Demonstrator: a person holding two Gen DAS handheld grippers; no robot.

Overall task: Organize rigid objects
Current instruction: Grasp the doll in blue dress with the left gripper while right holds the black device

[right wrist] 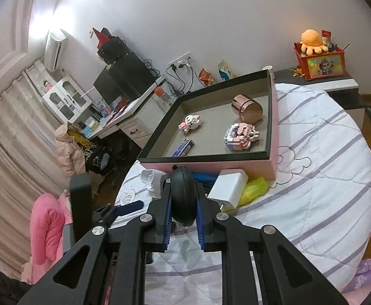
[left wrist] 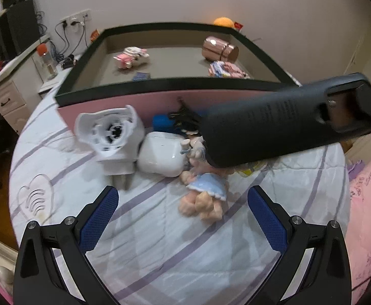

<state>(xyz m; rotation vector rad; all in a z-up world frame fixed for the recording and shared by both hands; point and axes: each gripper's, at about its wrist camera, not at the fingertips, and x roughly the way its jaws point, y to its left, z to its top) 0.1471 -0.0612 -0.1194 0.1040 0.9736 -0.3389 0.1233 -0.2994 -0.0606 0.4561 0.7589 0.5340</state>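
Note:
My right gripper (right wrist: pixel 183 218) is shut on a long black device (right wrist: pixel 182 193), its blue pads pressing both sides. In the left wrist view the same black device (left wrist: pixel 266 129) reaches in from the right, above the bed and just in front of the pink box (left wrist: pixel 139 104). My left gripper (left wrist: pixel 182 195) is open over the striped bedspread, with nothing between its fingers. Ahead of it lie a white adapter (left wrist: pixel 114 137), a white case (left wrist: pixel 161 153) and a plush doll (left wrist: pixel 205 193). The box (right wrist: pixel 273 137) holds a rose-gold cylinder (right wrist: pixel 247 109), two pink block models (right wrist: pixel 241 136) and a blue card (right wrist: pixel 184 147).
A white charger (right wrist: pixel 227 186) and a yellow bag (right wrist: pixel 256 188) lie against the box's front wall. A desk (right wrist: pixel 134 111) with monitors stands beyond the bed. A red toy bin (right wrist: pixel 322 63) sits on a cabinet at the back right. A pink pillow (left wrist: pixel 368 203) lies right.

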